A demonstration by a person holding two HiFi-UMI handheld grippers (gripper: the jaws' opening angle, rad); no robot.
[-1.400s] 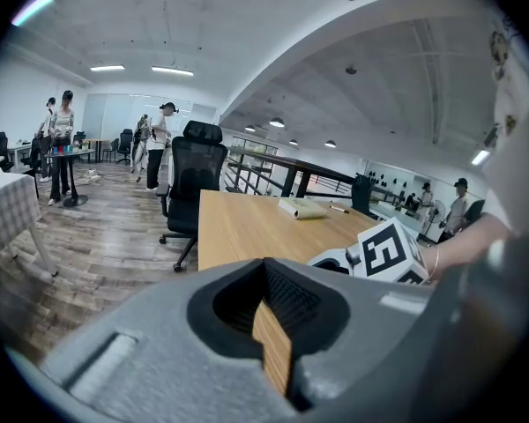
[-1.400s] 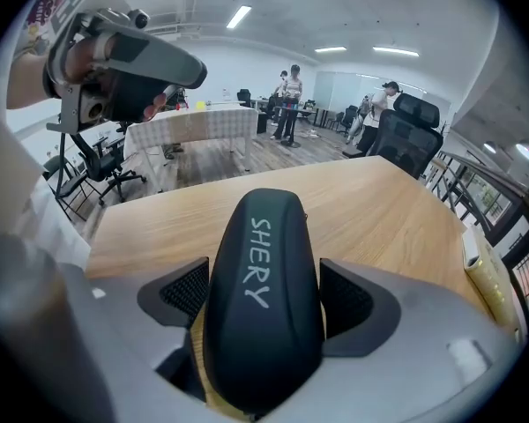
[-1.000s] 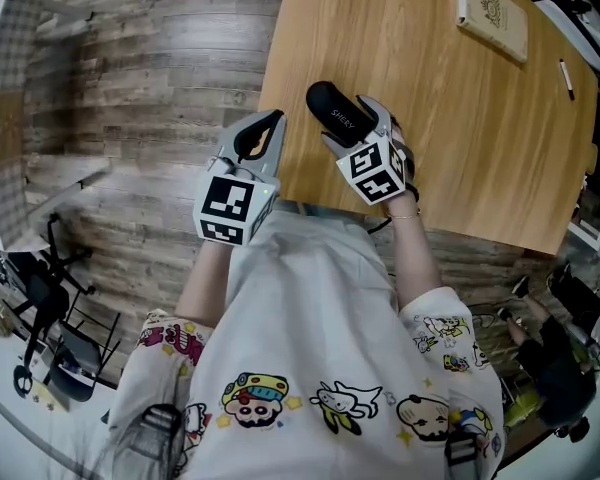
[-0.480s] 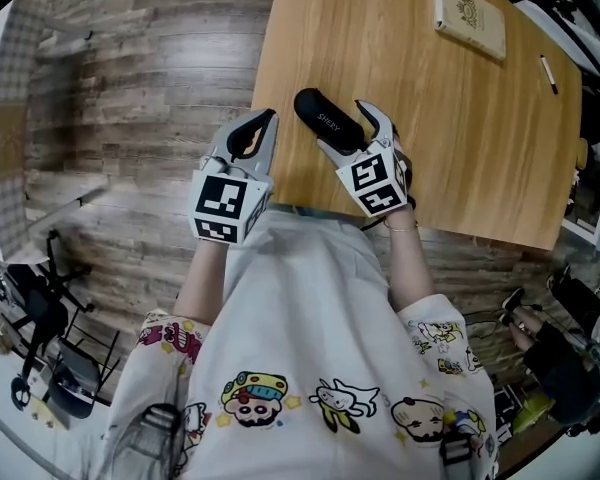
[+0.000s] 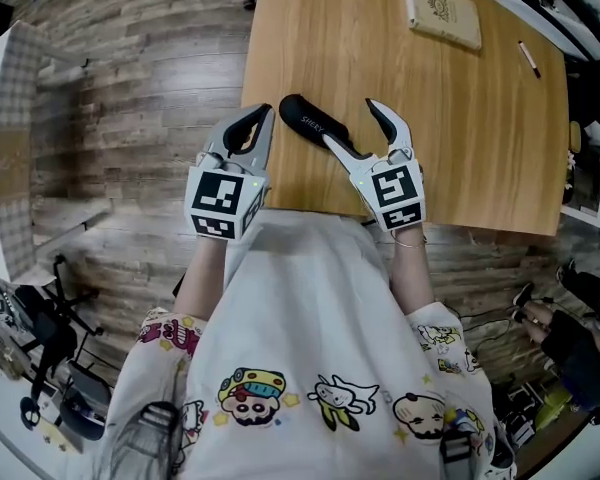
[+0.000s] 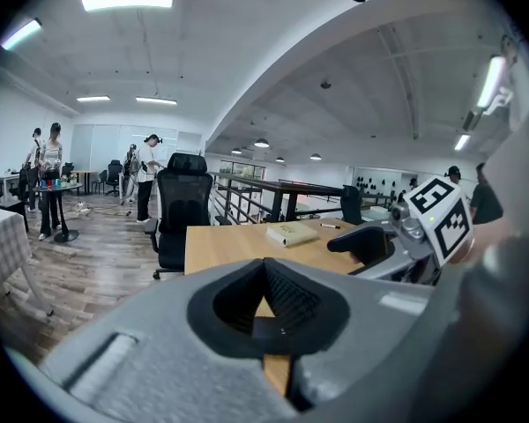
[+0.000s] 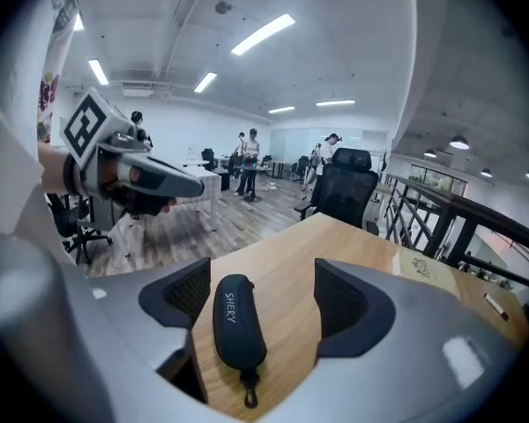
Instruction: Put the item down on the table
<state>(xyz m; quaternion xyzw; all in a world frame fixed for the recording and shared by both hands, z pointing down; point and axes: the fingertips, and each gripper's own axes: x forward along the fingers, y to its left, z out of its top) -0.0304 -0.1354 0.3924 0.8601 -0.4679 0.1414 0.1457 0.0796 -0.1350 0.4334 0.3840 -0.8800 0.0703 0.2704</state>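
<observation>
– Right gripper (image 5: 348,121) first: how does it stand?
– Its jaws are spread wide, though they have just been closing a little. In the right gripper view the black zip case (image 7: 238,320) shows in the gap between them, nearer the left jaw, and neither pad presses on it.
– Where is the case?
– It lies flat on the desk (image 5: 450,118), near the left edge and not far from the near-left corner.
– And the left gripper (image 5: 263,113)?
– Its jaws are pressed together with nothing between them. It hangs at the desk's left edge, just beside the case.
– Count things for me.
– There are two grippers, each with one marker cube. The desk carries three things. One is the zip case. One is a pale book (image 5: 442,15) toward the far right. One is a pen (image 5: 528,58) near the right edge, well apart from the case.
– What is the surface like?
– The desk is light wood, bare apart from those three.
– And the room?
– It is an open office with a grey-brown plank floor (image 5: 130,118). One black office chair (image 6: 181,205) stands at the desk's far end, and a dark metal railing (image 7: 432,214) runs to one side. Strip lights (image 6: 128,1) run along a white ceiling. Several people stand well away by other tables; I cannot count them surely.
</observation>
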